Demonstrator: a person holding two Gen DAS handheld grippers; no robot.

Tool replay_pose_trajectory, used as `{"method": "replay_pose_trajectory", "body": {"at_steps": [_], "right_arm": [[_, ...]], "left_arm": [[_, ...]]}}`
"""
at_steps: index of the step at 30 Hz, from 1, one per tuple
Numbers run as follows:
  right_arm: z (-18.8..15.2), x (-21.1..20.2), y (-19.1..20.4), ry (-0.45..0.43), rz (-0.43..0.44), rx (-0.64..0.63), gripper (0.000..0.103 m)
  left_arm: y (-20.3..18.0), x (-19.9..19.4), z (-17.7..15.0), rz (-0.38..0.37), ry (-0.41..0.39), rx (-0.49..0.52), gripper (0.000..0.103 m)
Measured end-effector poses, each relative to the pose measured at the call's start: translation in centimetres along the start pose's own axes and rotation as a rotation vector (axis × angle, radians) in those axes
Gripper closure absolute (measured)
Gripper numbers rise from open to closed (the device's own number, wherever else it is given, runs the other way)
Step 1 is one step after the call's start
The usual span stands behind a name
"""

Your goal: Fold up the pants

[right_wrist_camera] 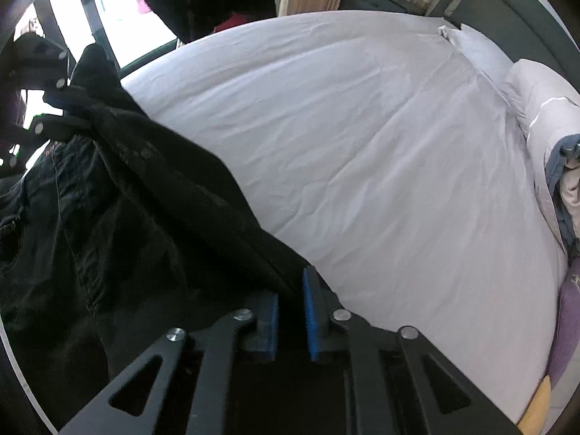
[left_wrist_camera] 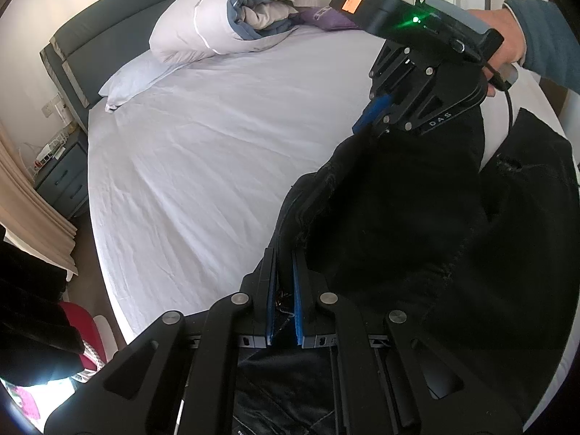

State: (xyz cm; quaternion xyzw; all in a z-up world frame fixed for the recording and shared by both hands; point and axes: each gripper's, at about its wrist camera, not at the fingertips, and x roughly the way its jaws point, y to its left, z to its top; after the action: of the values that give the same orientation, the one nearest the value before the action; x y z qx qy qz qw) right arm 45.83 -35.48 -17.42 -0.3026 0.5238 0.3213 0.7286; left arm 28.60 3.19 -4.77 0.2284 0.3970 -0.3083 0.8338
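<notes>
Black pants [left_wrist_camera: 417, 217] hang bunched between your two tools, lifted over the near edge of the bed [left_wrist_camera: 217, 152]. Your left tool [left_wrist_camera: 282, 290] has its blue pads pinched on a fold of the fabric, and your right tool [right_wrist_camera: 291, 301] is clamped on another edge. Behind, a rolled duvet [left_wrist_camera: 217, 18] sits by the grey headboard [left_wrist_camera: 119, 25].

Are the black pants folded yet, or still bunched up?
Not folded: the black pants hang bunched between the left gripper and right gripper, both shut on fabric, above the bed sheet.
</notes>
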Motion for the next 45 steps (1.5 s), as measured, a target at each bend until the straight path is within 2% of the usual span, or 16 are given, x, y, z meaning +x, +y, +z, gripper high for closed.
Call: {"method": "replay_pose_trajectory", "body": {"at_steps": [5, 9, 12, 17, 23, 28, 33, 39, 42, 45], "right_arm": [[-0.5, -0.8, -0.1, -0.017, 0.019, 0.029, 0.096], [-1.4, -2.2, 0.0, -0.066, 0.051, 0.127, 0.097], [-2.4, -3.3, -0.1, -0.112, 0.105, 0.251, 0.098], [-6.0, -5.6, 1.5, -0.221, 0.245, 0.534, 0.098], [-11.1, -6.1, 5.2, -0.336, 0.424, 0.793, 0.098], [-15.8, -5.5, 8.3, -0.359, 0.524, 0.952, 0.098], [-18.8, -5.8, 11.3, -0.379, 0.569, 1.017, 0.098], [-19.6, -6.1, 12.5, -0.363, 0.594, 1.025, 0.098], [-19.7, -6.3, 14.0, -0.325, 0.545, 0.967, 0.098], [-19.2, -6.7, 15.4, -0.298, 0.496, 0.926, 0.098]], "left_arm": [[-0.4, -0.3, -0.2, 0.000, -0.005, -0.006, 0.096], [-1.1, -1.2, -0.2, 0.007, -0.017, -0.007, 0.096], [-1.5, -2.2, -0.4, 0.013, -0.026, -0.013, 0.096], [-2.9, -4.0, -1.6, 0.013, -0.030, -0.032, 0.096], [-6.8, -7.0, -4.8, -0.009, -0.023, -0.049, 0.096], [-11.4, -9.3, -8.5, -0.043, 0.006, -0.052, 0.096], [-15.8, -10.3, -11.7, -0.060, 0.046, -0.045, 0.096], [-19.4, -12.3, -14.1, -0.073, 0.049, -0.039, 0.096], [-21.4, -13.0, -15.2, -0.056, 0.060, 0.004, 0.096], [-22.4, -13.4, -15.8, -0.068, 0.067, -0.001, 0.096]]}}
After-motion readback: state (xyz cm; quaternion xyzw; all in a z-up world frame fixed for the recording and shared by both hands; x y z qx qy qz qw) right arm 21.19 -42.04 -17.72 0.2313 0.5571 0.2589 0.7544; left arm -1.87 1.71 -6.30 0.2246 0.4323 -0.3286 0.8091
